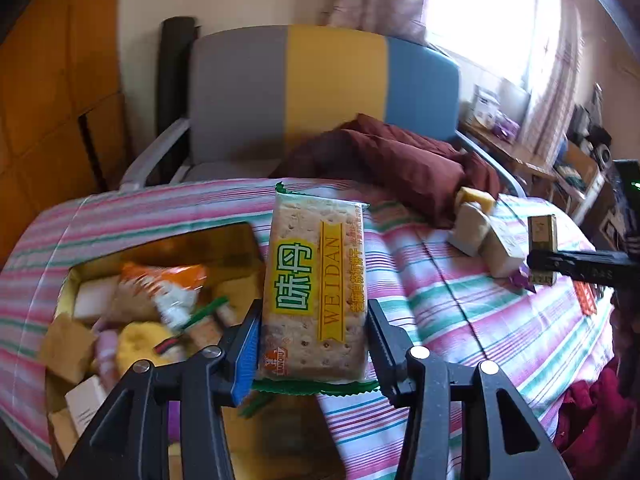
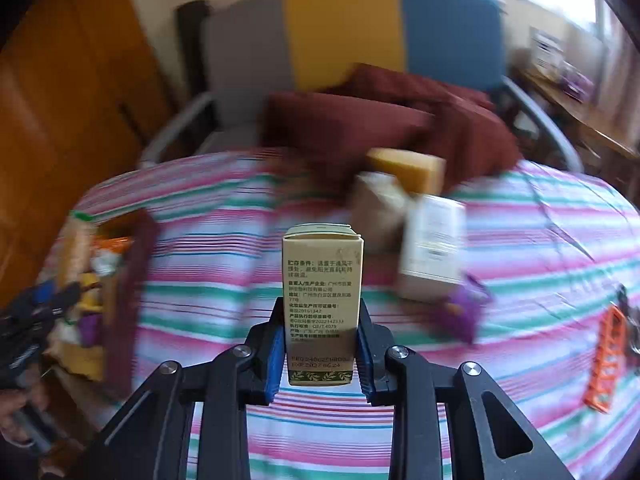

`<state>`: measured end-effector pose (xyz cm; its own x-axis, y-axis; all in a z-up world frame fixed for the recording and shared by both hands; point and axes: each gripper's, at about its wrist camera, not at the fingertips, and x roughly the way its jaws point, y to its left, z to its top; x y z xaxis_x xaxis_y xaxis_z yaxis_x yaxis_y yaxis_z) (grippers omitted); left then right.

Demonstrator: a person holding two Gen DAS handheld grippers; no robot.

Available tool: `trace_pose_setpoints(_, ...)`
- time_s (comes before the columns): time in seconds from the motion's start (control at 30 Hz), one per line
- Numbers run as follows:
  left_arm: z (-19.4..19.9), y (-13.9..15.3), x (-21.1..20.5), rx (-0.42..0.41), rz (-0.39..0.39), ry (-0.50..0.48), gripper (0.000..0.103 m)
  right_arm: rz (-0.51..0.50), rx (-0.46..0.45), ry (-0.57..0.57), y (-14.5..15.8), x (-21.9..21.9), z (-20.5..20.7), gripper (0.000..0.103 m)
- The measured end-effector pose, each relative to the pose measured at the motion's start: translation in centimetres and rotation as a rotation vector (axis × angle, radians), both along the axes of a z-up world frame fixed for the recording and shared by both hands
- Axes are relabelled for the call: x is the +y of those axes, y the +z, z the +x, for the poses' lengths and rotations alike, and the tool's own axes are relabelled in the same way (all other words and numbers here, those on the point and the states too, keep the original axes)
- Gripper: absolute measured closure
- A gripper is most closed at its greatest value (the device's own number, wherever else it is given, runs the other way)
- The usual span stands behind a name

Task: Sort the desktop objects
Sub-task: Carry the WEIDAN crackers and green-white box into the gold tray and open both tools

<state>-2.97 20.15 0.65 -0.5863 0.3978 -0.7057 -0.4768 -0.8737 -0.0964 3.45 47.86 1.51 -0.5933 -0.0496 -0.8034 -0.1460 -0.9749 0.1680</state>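
My left gripper (image 1: pixel 314 340) is shut on a cracker packet (image 1: pixel 316 280) with a yellow label and green crimped ends, held upright above the striped cloth beside the open box (image 1: pixel 236 246). That box is full of snacks and small cartons. My right gripper (image 2: pixel 320 348) is shut on a tall tan carton (image 2: pixel 320 300) with printed text, held upright over the cloth. In the left wrist view the same carton (image 1: pixel 542 232) and the right gripper's finger (image 1: pixel 580 266) show at the far right. The left gripper (image 2: pixel 28 320) shows at the left edge of the right wrist view.
On the striped tablecloth (image 1: pixel 460 320) lie a yellow sponge (image 2: pixel 408 174), a tan block (image 2: pixel 376 212), a white carton (image 2: pixel 432 248), a purple wrapper (image 2: pixel 464 312) and an orange plastic piece (image 2: pixel 606 360). A dark red cloth (image 1: pixel 400 160) lies on the chair (image 1: pixel 320 92) behind.
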Motion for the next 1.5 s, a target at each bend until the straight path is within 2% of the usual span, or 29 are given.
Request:
trace_pose_setpoints(0.2,-1.6,-0.2,-6.1,-0.029,0.054,0.125,0.054,-0.027,0.025,0.188,1.2,-9.9,-1.8,0.073)
trace_pose_setpoints(0.4,-2.8,-0.1,-11.9,-0.037,0.099,0.247,0.054,-0.066,0.012,0.351,0.3,-18.6,-4.0,0.073)
trace_pose_setpoints(0.53,-3.0,-0.3,-14.2,-0.058,0.139,0.274,0.054,-0.088,-0.012,0.425,-0.7,-22.8,-4.9,0.073)
trace_pose_setpoints(0.67,-3.4,-1.1,-14.8,-0.113,0.181,0.251,0.054,-0.104,-0.062,0.494,-2.1,-25.6,-5.0,0.072)
trace_pose_setpoints(0.73,-3.6,-1.7,-14.7,-0.137,0.196,0.25,0.053,-0.099,-0.078,0.498,-2.5,-26.0,-5.0,0.07)
trace_pose_setpoints(0.87,-3.5,-2.4,-14.3,-0.163,0.207,0.243,0.047,-0.105,-0.103,0.486,-3.4,-25.9,-4.9,0.059)
trace_pose_setpoints(0.93,-3.5,-2.4,-14.1,-0.159,0.198,0.244,0.046,-0.106,-0.107,0.477,-3.6,-25.4,-4.7,0.059)
trace_pose_setpoints(1.27,-0.9,-0.8,-11.9,-0.051,0.083,0.197,0.046,-0.091,-0.098,0.431,-3.4,-23.4,-3.3,0.048)
trace_pose_setpoints(1.5,0.7,0.5,-10.2,0.008,0.031,0.15,0.046,-0.078,-0.076,0.364,-2.7,-20.6,-2.4,0.04)
